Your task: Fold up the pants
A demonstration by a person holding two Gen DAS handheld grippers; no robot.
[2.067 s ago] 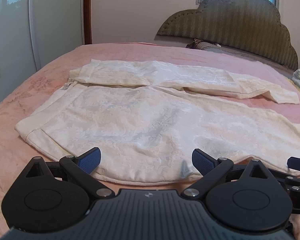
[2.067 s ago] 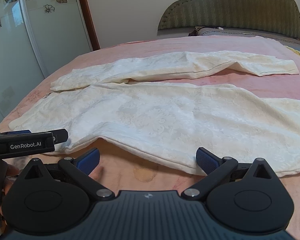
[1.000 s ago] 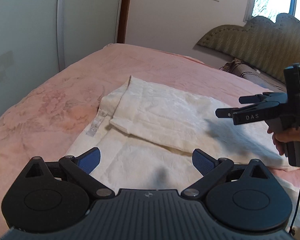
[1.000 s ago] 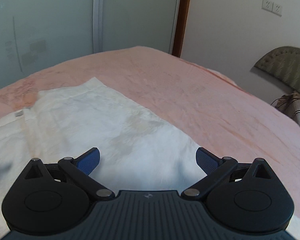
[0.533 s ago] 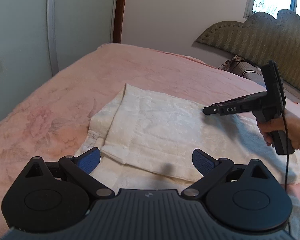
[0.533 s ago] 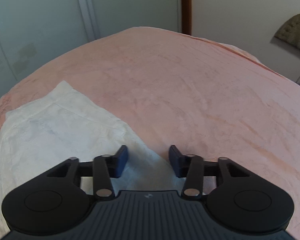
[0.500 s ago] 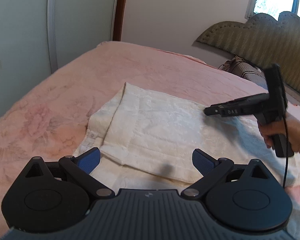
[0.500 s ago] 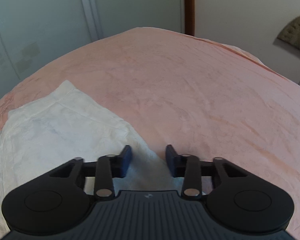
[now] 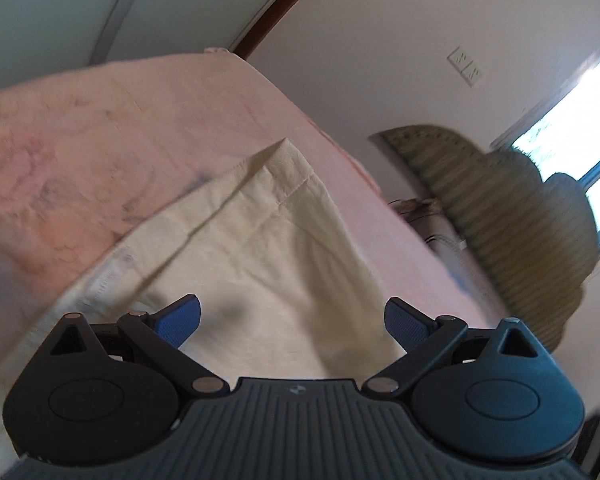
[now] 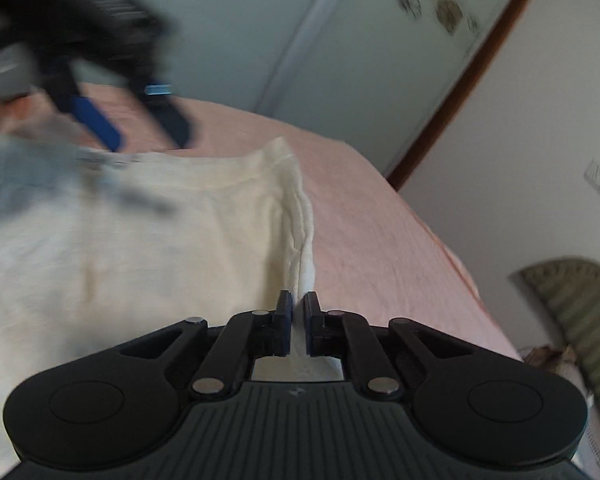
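Half a second ago the right gripper (image 10: 297, 322) had its jaws only partly drawn in over the edge of the cream pants (image 10: 148, 248); now they are clenched on a ridge of that fabric, pinched up between the blue pads, and both views have tilted hard. Nearest in the left wrist view, the left gripper (image 9: 292, 316) is released, jaws spread wide, hovering just above the cloth with nothing between its pads. Beyond it the pants lie on the pink bedspread (image 9: 100, 120), a stitched hem corner (image 9: 284, 152) pointing away and a paler under-layer with a small label showing at the left edge. Further back stand the green scalloped headboard (image 9: 520, 220), the wall sockets (image 9: 466, 65) and a bright window.

My judgement is that the risk lies in lifting with one side only: the right pinch looks narrow and close to the edge, so a quick pull could let the cloth slip out, or could drag the lower layer along and skew the fold, since the left side is not yet holding anything.

Motion blur smears much of the right wrist view; the left gripper up at its top left is only a dark shape there. How many layers the right jaws hold cannot be told, and the trouser legs are out of frame
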